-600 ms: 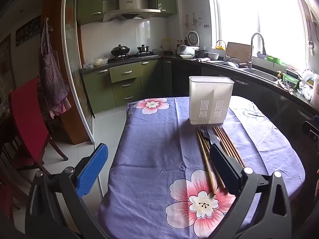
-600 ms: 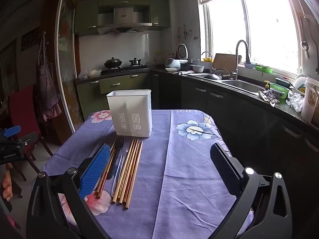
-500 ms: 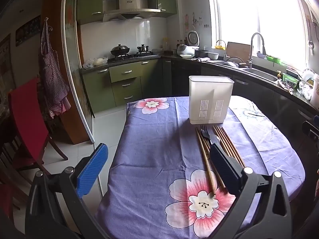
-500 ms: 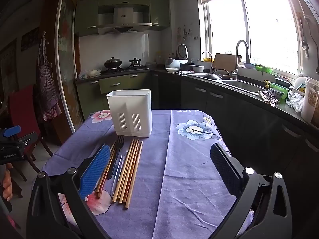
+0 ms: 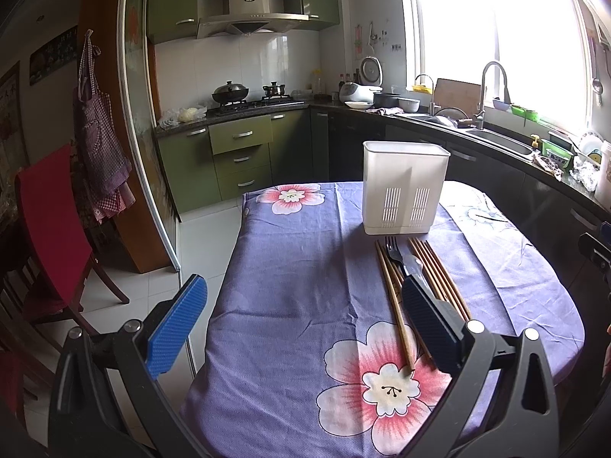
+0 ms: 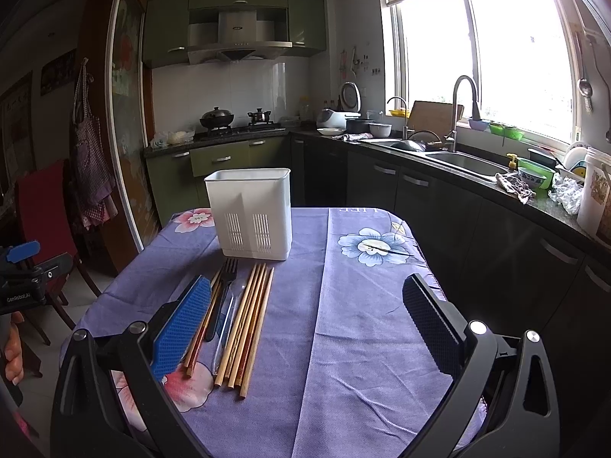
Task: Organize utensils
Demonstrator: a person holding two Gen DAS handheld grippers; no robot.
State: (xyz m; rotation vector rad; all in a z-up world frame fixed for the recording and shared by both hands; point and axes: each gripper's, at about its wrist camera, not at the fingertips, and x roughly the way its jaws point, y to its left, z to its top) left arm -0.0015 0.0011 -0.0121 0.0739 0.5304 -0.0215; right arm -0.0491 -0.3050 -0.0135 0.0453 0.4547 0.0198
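Note:
A white utensil holder (image 5: 404, 187) stands upright on the purple flowered tablecloth (image 5: 305, 286); it also shows in the right wrist view (image 6: 250, 213). In front of it lie several wooden chopsticks (image 6: 248, 320), a black fork (image 6: 225, 278) and a clear spoon (image 6: 229, 305), side by side. In the left wrist view the chopsticks (image 5: 393, 301) and fork (image 5: 393, 252) pass under the right finger. My left gripper (image 5: 305, 324) is open and empty above the cloth. My right gripper (image 6: 305, 324) is open and empty, its left finger over the utensils.
The table's edges fall off left and right. A red chair (image 5: 49, 229) stands left of the table. Dark kitchen counters with a sink (image 6: 466, 162) run along the right. The left gripper body (image 6: 26, 278) shows at the right wrist view's left edge.

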